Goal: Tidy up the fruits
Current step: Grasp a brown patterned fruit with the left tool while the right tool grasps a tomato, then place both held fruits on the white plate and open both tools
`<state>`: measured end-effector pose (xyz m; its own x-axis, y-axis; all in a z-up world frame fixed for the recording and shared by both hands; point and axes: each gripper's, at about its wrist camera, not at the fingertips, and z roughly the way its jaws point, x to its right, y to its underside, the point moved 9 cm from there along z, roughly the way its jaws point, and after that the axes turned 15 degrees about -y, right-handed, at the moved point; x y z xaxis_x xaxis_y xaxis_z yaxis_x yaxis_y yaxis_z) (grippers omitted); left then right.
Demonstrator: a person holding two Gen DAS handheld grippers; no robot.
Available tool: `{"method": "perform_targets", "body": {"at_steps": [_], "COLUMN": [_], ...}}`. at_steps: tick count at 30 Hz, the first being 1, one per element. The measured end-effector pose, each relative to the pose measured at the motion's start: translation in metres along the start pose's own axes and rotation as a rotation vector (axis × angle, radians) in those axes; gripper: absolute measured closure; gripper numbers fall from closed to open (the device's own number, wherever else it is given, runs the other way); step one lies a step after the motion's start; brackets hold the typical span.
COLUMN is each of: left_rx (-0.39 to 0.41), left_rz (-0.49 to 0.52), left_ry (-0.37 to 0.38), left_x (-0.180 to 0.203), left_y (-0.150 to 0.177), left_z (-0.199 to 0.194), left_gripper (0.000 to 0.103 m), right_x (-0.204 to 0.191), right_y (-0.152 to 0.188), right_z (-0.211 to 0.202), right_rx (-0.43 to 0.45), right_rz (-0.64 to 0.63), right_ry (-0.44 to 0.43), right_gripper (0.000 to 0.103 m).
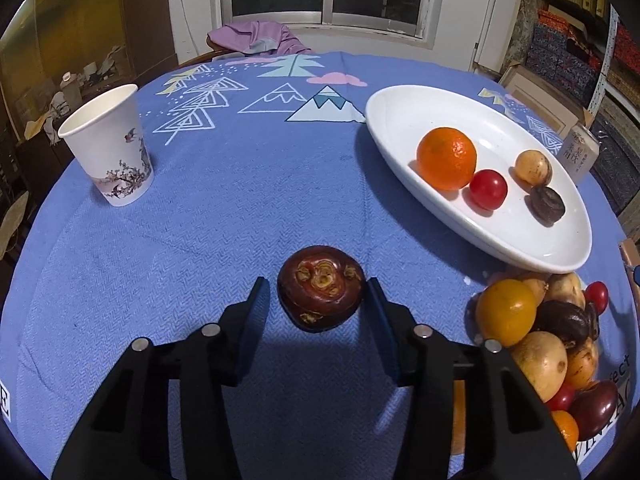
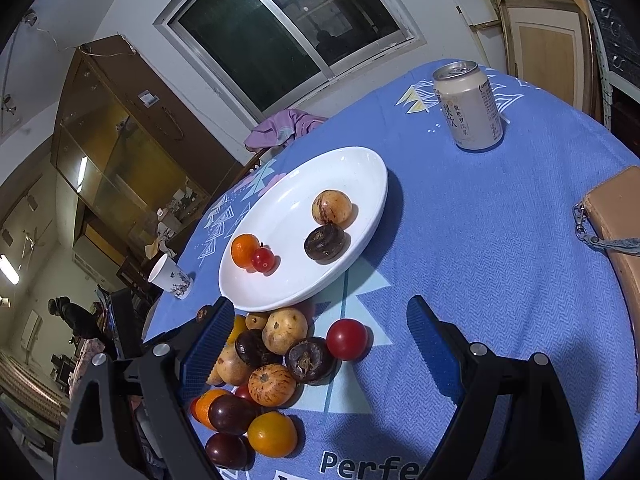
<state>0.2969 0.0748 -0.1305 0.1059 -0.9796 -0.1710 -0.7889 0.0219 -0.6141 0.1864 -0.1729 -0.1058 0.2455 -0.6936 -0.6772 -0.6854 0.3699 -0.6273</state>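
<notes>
A dark red-brown fruit (image 1: 321, 288) lies on the blue cloth between the fingers of my left gripper (image 1: 318, 290). The right pad stands at its side, and a thin strip of cloth shows between it and the left pad. The white oval plate (image 1: 400, 96) at the right holds an orange (image 1: 447, 158), a red tomato (image 1: 488, 189), a tan fruit (image 1: 533, 167) and a dark fruit (image 1: 547, 204). A pile of several loose fruits (image 2: 272, 360) lies in front of the plate (image 2: 360, 168). My right gripper (image 2: 320, 306) hangs open over that pile with nothing in it.
A paper cup (image 1: 108, 148) stands at the left of the round table. A drink can (image 2: 468, 106) stands beyond the plate, and a tan pouch (image 2: 616, 220) lies at the right edge. A purple cloth (image 1: 260, 38) hangs at the far side.
</notes>
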Motion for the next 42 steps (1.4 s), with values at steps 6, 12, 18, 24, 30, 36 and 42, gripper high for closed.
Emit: {"method": "perform_targets", "body": {"at_steps": [6, 12, 18, 24, 30, 36, 42], "left_rx": [-0.014, 0.037, 0.065, 0.061, 0.058, 0.061, 0.112], "left_rz": [-0.044, -0.073, -0.056, -0.053, -0.039, -0.024, -0.011], "left_ry": [0.018, 0.058, 0.080, 0.089, 0.088, 0.088, 0.090], "left_x": [-0.008, -0.011, -0.004, -0.003, 0.001, 0.004, 0.013], "left_y": [0.002, 0.002, 0.005, 0.006, 0.008, 0.010, 0.000], "left_z": [-0.007, -0.039, -0.055, -0.056, -0.054, -0.053, -0.072], "left_gripper": [0.060, 0.060, 0.060, 0.060, 0.060, 0.060, 0.060], "right_x": [0.001, 0.004, 0.017, 0.024, 0.023, 0.021, 0.006], "right_y": [0.006, 0.017, 0.032, 0.035, 0.036, 0.034, 0.014], "right_z": [0.008, 0.021, 0.036, 0.040, 0.044, 0.043, 0.022], "right_rx": [-0.056, -0.140, -0.217, -0.217, -0.217, -0.205, -0.109], "right_rz": [-0.069, -0.133, -0.053, -0.019, -0.019, -0.049, -0.083], "right_ry": [0.063, 0.107, 0.074, 0.067, 0.054, 0.068, 0.043], "right_gripper": [0.014, 0.025, 0.049, 0.055, 0.067, 0.073, 0.074]}}
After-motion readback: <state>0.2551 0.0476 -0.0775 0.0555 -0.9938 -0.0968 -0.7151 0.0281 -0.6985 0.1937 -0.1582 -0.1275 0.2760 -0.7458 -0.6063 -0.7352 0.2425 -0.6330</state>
